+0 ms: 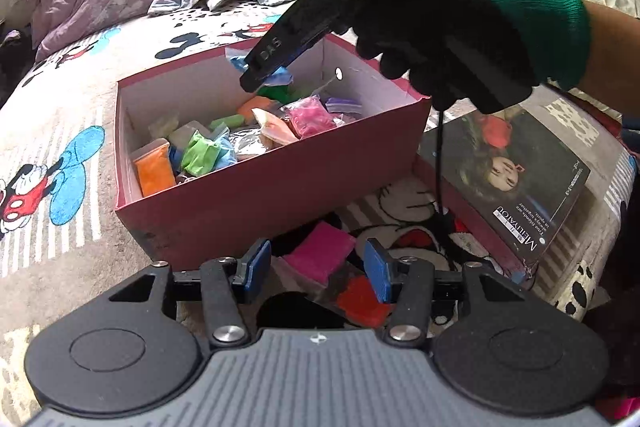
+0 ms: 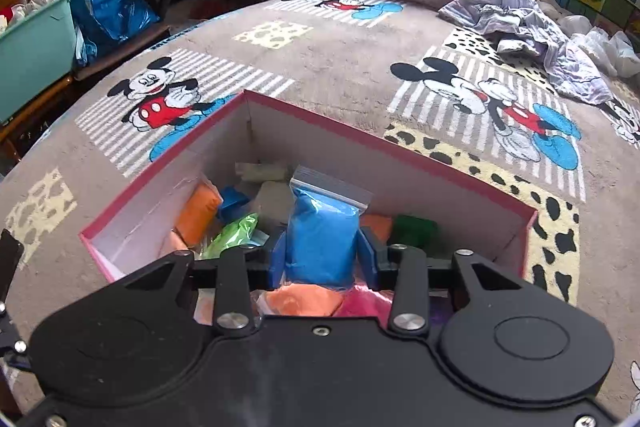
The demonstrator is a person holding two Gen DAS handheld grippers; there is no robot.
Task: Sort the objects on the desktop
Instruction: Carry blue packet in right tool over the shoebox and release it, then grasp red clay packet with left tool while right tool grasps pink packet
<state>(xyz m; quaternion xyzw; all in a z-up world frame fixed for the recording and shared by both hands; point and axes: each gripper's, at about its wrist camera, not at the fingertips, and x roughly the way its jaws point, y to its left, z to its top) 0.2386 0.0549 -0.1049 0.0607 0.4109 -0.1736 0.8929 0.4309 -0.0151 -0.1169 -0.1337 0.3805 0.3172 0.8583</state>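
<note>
Nearest of all, the left claw (image 1: 316,271) hangs low over the bed with its blue pads spread wide, released and holding nothing. Between those pads, lying on the cartoon-mouse bedspread (image 2: 340,67), are a bright pink clay packet in clear plastic (image 1: 320,255) and a red clay packet (image 1: 362,301) just beside it, both outside the box.

The pink cardboard box (image 1: 280,195) sits on the bed just beyond them, already holding a heap of coloured packets. Over it, the right claw (image 2: 322,259), gripped by a black and green gloved hand (image 1: 460,39), is clenched on a blue clay packet in a zip bag (image 2: 324,239), which stands upright between the pads above the box's contents. A dark box lid printed with a girl's face (image 1: 516,171) lies to the right of the box.

What worries me is the soft bag: I judge it could sag or slip out sideways if let go too high, and might land on the rim. The left claw, coming down on the pink packet, could pinch only loose plastic, or catch the red one too, since they lie so close.
</note>
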